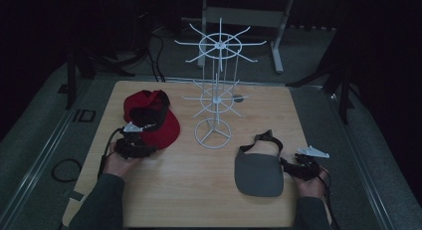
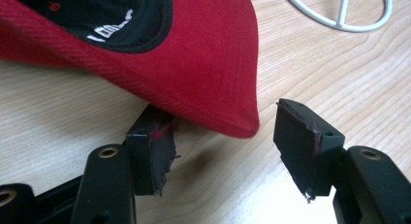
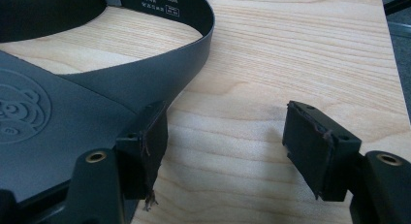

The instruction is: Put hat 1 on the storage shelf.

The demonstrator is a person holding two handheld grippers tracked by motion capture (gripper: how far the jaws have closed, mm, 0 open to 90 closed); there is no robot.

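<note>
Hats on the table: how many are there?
2. A red cap lies at the left by the left gripper; a grey visor lies at the right, beside the right gripper.

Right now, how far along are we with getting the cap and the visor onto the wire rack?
Nothing is hung yet: the white wire rack stands bare. The red cap and grey visor both lie on the table. The left gripper is open at the cap's brim; the right gripper is open beside the visor. Gripping, lifting and hanging both remain.

free: bare table (image 1: 164, 190) between hands | obstacle: wire rack (image 1: 215, 98) centre, between both caps
</note>
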